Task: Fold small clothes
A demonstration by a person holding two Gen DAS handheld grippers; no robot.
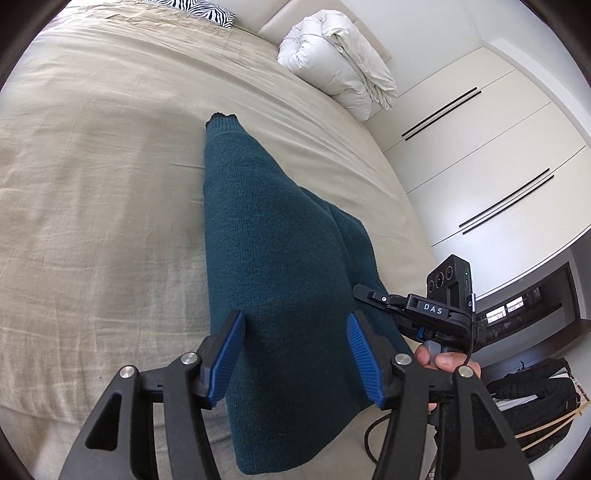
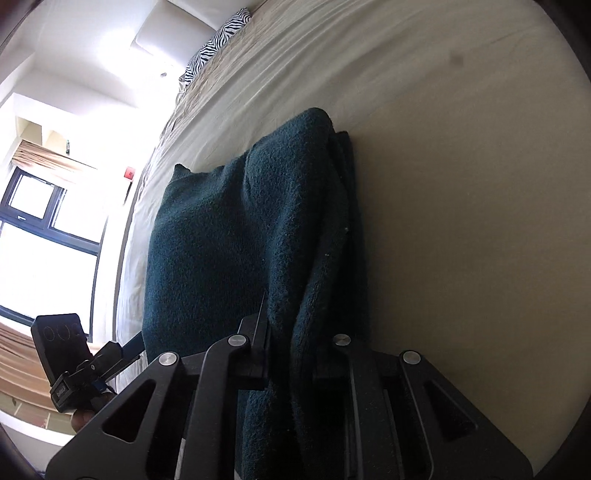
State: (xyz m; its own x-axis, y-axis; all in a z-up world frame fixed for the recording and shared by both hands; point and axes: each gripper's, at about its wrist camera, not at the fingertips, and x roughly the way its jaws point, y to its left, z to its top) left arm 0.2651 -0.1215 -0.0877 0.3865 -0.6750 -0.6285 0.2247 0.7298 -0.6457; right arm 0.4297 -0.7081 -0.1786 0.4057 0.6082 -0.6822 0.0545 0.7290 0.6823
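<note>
We are pinching the teal knit garment (image 2: 229,240) in the right tongs (image 2: 280,350), lower centre; the left tongs (image 1: 293,354) are gaping above it on the bed (image 1: 92,184). It looks soft and limp, so we are favouring its folded edge.

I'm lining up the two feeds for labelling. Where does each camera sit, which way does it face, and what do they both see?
Left wrist: sits behind the left gripper, looking down its open blue-padded fingers over the dark teal knitted garment on the beige bed; a hand holding the right gripper shows.
Right wrist: sits behind the right gripper, shut on the garment's bunched edge, facing along the bed toward a window.
Shared: garment, bed, zebra-striped pillow, each other's gripper.
</note>
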